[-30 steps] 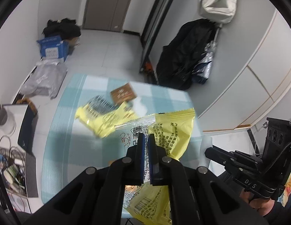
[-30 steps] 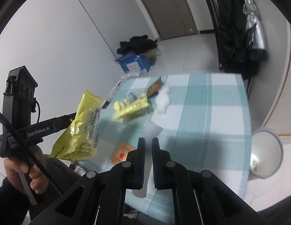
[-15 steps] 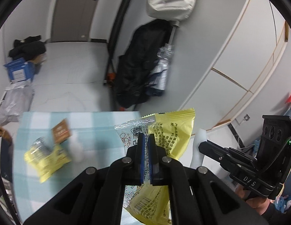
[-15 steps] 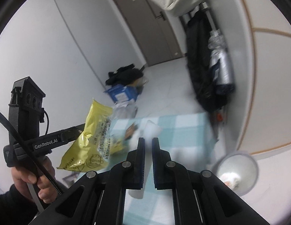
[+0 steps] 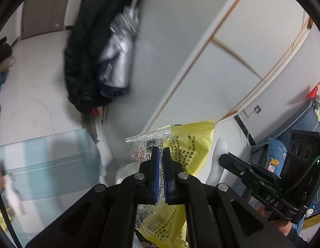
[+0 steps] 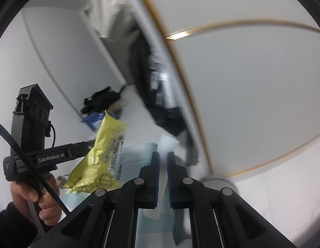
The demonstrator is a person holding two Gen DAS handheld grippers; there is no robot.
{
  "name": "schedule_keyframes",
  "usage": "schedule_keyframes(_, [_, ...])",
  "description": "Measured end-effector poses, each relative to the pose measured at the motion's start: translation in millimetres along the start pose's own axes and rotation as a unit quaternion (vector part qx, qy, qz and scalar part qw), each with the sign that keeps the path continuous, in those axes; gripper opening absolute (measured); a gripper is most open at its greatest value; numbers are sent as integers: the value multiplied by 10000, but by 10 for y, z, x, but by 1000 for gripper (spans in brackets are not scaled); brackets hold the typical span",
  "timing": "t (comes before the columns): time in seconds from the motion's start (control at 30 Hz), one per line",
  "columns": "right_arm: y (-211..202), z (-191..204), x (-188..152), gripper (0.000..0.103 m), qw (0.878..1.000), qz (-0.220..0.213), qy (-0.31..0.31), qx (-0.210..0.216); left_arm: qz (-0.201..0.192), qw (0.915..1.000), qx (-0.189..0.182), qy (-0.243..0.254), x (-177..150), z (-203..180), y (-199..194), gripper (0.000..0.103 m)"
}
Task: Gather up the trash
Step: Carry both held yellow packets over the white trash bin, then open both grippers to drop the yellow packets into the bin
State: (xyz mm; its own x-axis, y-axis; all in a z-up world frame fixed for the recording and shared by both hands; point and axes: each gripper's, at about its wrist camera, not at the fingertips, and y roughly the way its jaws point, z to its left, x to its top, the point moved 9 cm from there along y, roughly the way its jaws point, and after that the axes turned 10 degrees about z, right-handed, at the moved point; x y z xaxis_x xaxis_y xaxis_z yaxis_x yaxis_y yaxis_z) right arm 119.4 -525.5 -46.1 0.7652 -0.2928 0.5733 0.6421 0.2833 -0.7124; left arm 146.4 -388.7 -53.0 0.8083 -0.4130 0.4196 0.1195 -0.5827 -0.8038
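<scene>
My left gripper (image 5: 161, 152) is shut on a yellow snack wrapper (image 5: 191, 144) together with a clear printed plastic wrapper (image 5: 142, 144); both stick out above and below the pads. From the right wrist view the same yellow wrapper (image 6: 102, 155) hangs off the left gripper (image 6: 91, 144), which a hand holds. My right gripper (image 6: 163, 155) is shut on a white paper slip (image 6: 167, 141) that stands up between its fingers. In the left wrist view that right gripper (image 5: 223, 159) is at the right, with the white slip (image 5: 219, 150) rising from it.
The teal checked tablecloth (image 5: 46, 161) lies at the lower left, with blurred litter at its left edge. A grey bin (image 6: 216, 179) stands on the floor by the white cabinet wall (image 6: 253, 93). A black coat (image 5: 81, 66) and silver jacket (image 5: 116, 66) hang behind.
Both views have swung right, off the table toward the cabinet wall and the bin. The litter on the cloth has slid out to the left. Both grippers still hold their pieces.
</scene>
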Motion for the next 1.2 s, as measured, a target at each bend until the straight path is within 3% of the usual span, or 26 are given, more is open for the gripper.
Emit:
schedule_keyframes(0.23, [317, -801, -178, 7, 9977, 255, 627, -17, 790, 9967, -105, -119, -65, 14, 923, 0])
schedule_keyframes(0.33, [519, -1134, -283, 7, 9916, 457, 1175, 272, 1078, 9940, -80, -145, -143, 39, 1243, 0])
schedule_keyframes(0.5, [864, -1570, -458, 7, 9826, 758, 1656, 378, 1442, 9894, 10, -194, -236, 125, 1621, 0])
schedule_keyframes(0.83, [1643, -1773, -890, 7, 9734, 1644, 1582, 216, 2151, 9753, 487, 101, -474, 262, 2311, 0])
schedule_keyframes(1.2, [2160, -1893, -1384, 11, 9498, 2461, 1932, 83, 2685, 9613, 450, -415, -617, 437, 2588, 0])
